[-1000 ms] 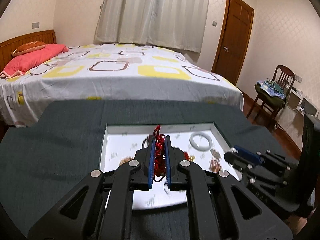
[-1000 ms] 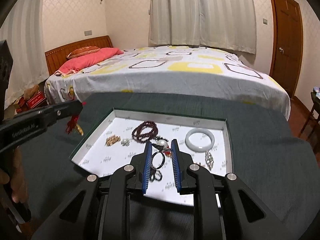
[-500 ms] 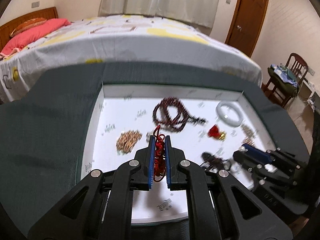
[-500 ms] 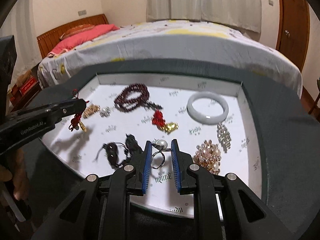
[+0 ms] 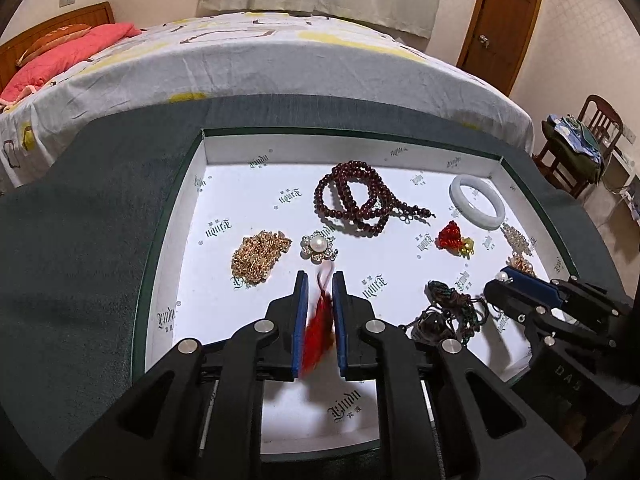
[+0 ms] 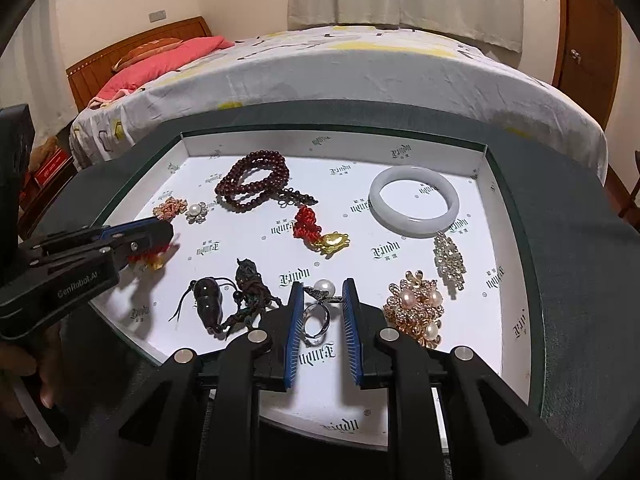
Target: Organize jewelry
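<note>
Jewelry lies spread in the white tray on the bench. Left gripper: fingers slightly apart, red tassel charm blurred between them; grip or release cannot be told. Its long axis runs 12 to 6 along the fingers. Right gripper: fingers apart, straddling the pearl ring, not clamped. Judged next: set the tassel in bare tray at 12 o'clock, short of the pearl brooch; the left hand is nearer
</note>
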